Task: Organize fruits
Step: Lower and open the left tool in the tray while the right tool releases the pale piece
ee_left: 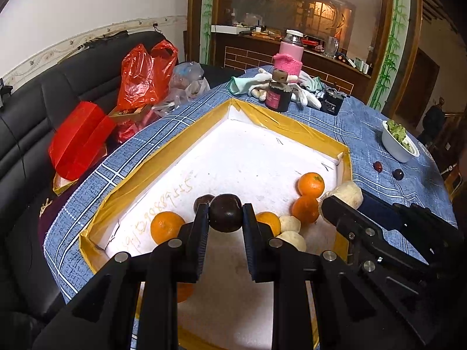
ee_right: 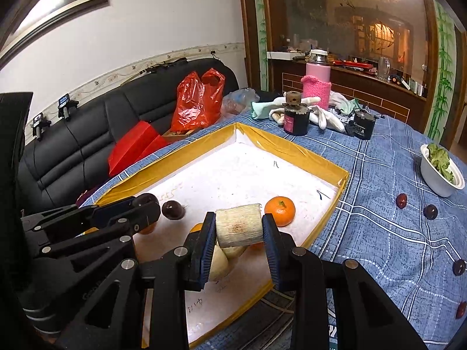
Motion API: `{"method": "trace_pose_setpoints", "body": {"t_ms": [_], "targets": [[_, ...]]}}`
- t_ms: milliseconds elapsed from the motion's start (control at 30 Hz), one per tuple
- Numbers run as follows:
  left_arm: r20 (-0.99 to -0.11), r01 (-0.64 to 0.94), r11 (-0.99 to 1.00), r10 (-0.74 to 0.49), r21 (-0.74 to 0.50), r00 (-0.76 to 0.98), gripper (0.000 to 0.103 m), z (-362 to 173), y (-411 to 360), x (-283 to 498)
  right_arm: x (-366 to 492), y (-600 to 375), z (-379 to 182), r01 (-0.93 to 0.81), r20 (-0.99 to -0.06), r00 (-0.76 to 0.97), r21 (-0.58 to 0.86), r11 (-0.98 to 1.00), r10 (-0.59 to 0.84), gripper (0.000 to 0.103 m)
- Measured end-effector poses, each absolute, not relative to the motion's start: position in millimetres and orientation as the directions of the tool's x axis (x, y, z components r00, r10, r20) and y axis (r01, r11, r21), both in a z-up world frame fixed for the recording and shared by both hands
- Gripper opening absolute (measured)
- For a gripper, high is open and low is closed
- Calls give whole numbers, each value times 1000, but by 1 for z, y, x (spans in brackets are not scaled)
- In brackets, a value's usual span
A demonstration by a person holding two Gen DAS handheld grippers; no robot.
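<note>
A white foam tray [ee_left: 280, 129] [ee_right: 294, 148] with yellow taped rims lies on the blue checked tablecloth. My left gripper [ee_left: 225, 215] is shut on a dark round fruit [ee_left: 225, 213] above the tray's near part. My right gripper [ee_right: 238, 230] is shut on a pale peeled cylinder piece [ee_right: 238, 229] above the tray's right near corner; it also shows in the left wrist view [ee_left: 347, 194]. Oranges [ee_left: 310, 184] [ee_right: 280, 210], pale pieces [ee_left: 289, 224] and another dark fruit [ee_right: 172, 210] lie in the tray.
Small dark fruits [ee_right: 430, 211] [ee_left: 397, 174] lie loose on the cloth to the right. A white bowl of greens [ee_right: 440, 172] stands at the right edge. A pink bottle [ee_right: 317, 86], dark jars [ee_right: 295, 119] and gloves are behind the tray. A black sofa with red bags [ee_left: 146, 75] is left.
</note>
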State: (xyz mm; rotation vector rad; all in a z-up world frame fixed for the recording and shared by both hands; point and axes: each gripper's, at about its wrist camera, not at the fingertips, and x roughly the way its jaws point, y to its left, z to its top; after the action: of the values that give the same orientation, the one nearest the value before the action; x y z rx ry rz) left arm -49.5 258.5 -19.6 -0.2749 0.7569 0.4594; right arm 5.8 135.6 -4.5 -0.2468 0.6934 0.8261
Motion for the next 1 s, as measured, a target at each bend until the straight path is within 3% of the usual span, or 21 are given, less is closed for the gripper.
{"method": "trace_pose_setpoints", "body": {"t_ms": [1000], "targets": [[-748, -524, 849, 303, -71, 591, 21, -24, 276, -36, 25, 153, -17, -721, -713, 467, 36, 692, 523, 32]]}}
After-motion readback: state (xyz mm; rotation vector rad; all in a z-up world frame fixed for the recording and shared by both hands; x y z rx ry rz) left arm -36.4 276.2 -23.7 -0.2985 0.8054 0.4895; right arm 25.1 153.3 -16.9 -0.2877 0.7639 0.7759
